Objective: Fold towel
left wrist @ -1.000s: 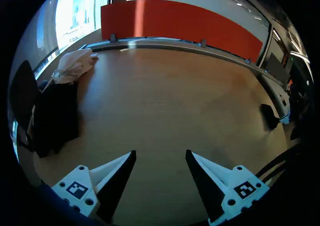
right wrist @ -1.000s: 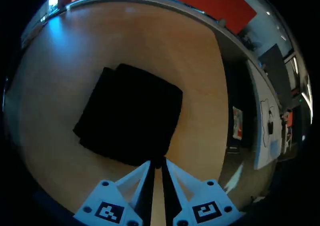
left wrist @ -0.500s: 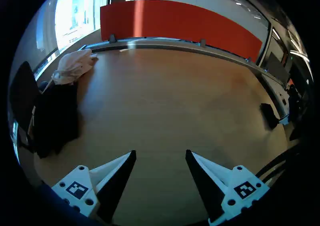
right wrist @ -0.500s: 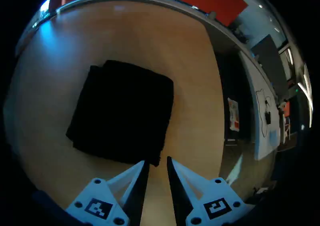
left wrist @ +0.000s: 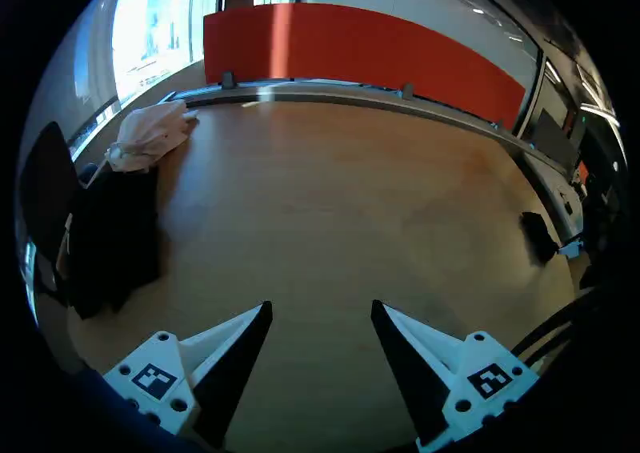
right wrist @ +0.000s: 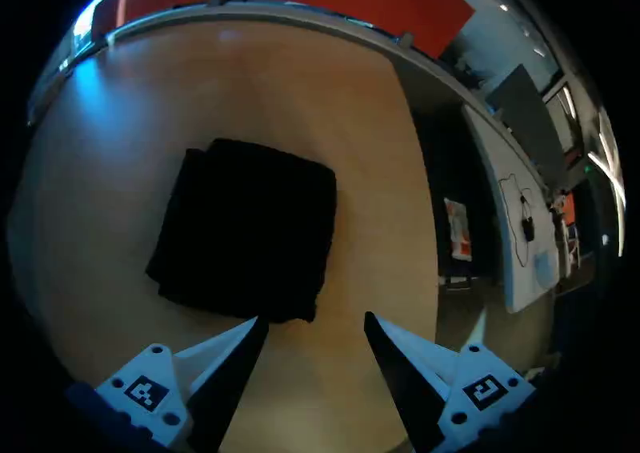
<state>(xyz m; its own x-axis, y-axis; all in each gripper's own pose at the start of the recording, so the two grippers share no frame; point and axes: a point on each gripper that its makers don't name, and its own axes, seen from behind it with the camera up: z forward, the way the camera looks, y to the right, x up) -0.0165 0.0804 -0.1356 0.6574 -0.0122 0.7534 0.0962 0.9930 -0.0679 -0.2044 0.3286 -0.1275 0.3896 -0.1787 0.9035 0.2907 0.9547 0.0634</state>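
Note:
A black towel [right wrist: 244, 229] lies folded into a flat rectangle on the wooden table [right wrist: 376, 213] in the right gripper view. My right gripper [right wrist: 314, 325] stands open just short of the towel's near edge, with nothing between its fingers. In the left gripper view my left gripper [left wrist: 322, 313] is open over bare wood, fingers spread wide and holding nothing.
A heap of dark cloth [left wrist: 108, 241] with a pale crumpled cloth [left wrist: 148, 133] behind it sits at the left side of the table [left wrist: 336, 197]. A small black object [left wrist: 540, 237] lies at the right edge. A red divider panel [left wrist: 360, 45] lines the far edge.
My right gripper has opened from shut and let go of the towel's near edge, drawing back a little. The left gripper has stayed still.

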